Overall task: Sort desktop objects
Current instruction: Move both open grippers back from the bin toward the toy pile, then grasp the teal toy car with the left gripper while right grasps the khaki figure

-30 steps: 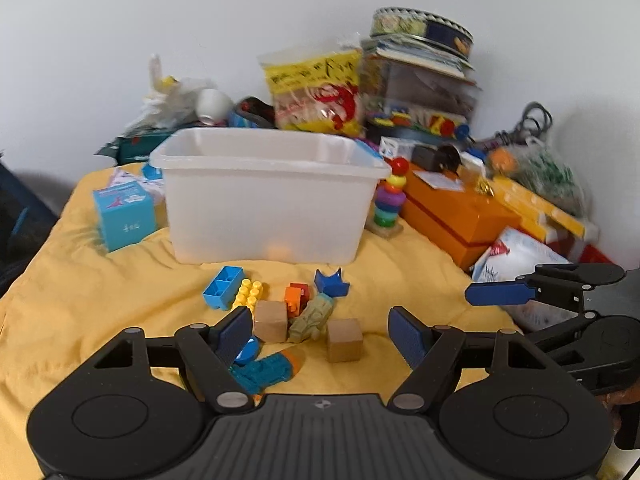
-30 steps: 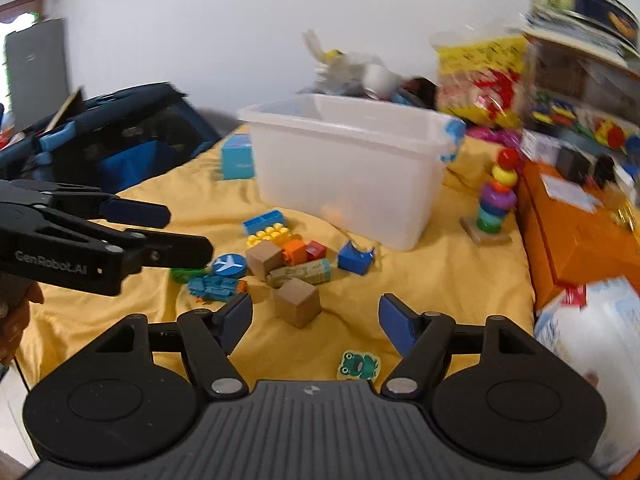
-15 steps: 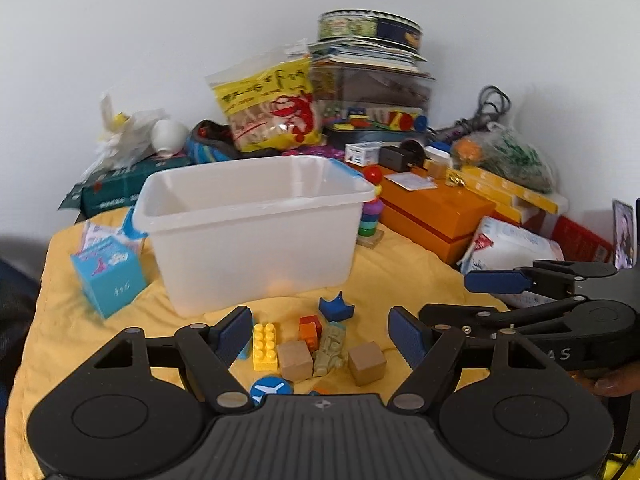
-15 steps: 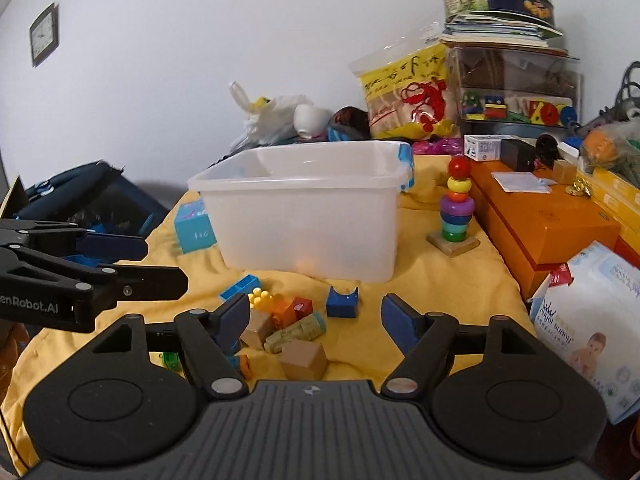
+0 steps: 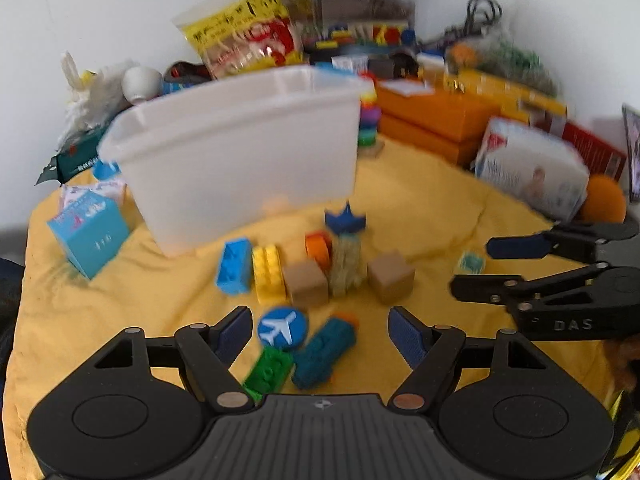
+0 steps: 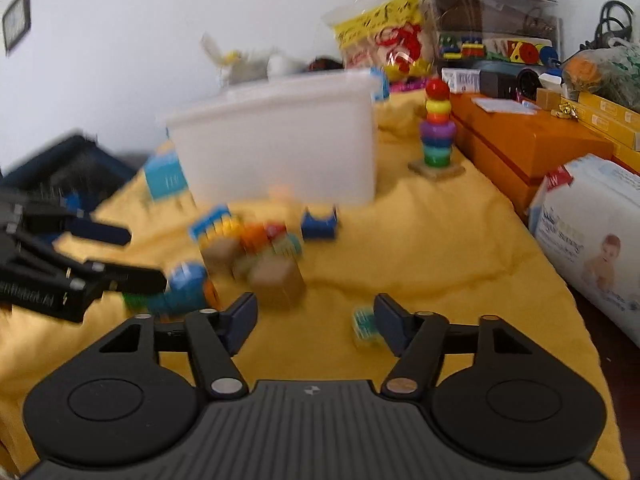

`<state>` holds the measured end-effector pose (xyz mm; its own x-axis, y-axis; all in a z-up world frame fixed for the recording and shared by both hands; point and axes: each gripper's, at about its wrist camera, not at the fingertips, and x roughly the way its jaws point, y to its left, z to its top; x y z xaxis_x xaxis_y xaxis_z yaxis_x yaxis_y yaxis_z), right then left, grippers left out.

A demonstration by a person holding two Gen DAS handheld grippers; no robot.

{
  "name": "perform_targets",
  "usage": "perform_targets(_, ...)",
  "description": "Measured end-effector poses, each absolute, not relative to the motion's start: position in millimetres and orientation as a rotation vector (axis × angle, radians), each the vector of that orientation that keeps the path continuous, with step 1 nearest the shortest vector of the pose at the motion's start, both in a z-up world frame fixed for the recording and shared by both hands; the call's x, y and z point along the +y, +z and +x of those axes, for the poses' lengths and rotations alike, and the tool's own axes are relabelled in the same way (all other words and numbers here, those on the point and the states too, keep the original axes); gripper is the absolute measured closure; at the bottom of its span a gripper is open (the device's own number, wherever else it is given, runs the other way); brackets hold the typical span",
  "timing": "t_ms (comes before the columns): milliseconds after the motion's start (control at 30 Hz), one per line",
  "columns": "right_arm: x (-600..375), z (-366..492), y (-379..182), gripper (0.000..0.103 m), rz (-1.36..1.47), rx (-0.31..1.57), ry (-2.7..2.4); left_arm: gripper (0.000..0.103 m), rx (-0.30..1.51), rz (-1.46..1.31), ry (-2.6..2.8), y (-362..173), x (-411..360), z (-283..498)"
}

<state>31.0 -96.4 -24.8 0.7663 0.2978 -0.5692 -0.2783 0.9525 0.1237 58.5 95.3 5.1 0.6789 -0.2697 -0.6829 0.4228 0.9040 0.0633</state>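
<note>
Both grippers have dropped closer to the toys since 0.5 s ago. Left gripper gapes empty over the blue disc; right gripper is likewise released. Descend squarely, then carry to the white bin.

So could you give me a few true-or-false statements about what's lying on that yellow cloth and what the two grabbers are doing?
1. Both the left gripper and the right gripper are open and hold nothing. True.
2. The round blue disc shows a car. False: it shows a white airplane.
3. The white bin stands behind the toy pile. True.
4. The two tan cubes are stacked. False: they lie apart, a toy between them.
5. The ring stacker lies tipped over. False: it stands upright.
</note>
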Motion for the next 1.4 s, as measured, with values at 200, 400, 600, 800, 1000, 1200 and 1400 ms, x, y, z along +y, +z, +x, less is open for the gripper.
perform_targets(200, -89, 29, -30, 0.046, -0.132, 0.702, 0.375, 0.025, 0.724, 0.3, -0.38, -14, 77, 50)
perform_targets(400, -82, 28, -17, 0.047, -0.305, 0.702, 0.427, 0.025, 0.699, 0.31, -0.344, -22, 67, 36)
perform_targets(600, -88, 23, -18, 0.047, -0.339, 0.66, 0.432, 0.025, 0.664, 0.251, -0.302, -23, 63, 25)
perform_targets(800, -85, 25, -10, 0.046, -0.32, 0.605, 0.453, 0.025, 0.594, 0.234, -0.275, -6, 66, 19)
perform_targets(1000, -69, 44, 3, 0.064, -0.448, 0.523, 0.586, 0.031, 0.615, 0.299, -0.377, -13, 63, 37)
perform_targets(1200, -62, 93, 9, 0.071, -0.754, 0.526, 0.746, 0.047, 0.733, 0.453, -0.486, -35, 60, 69)
perform_targets(1400, -63, 125, -11, 0.071, -0.822, 0.578, 0.868, 0.078, 0.838, 0.313, -0.482, -22, 74, 93)
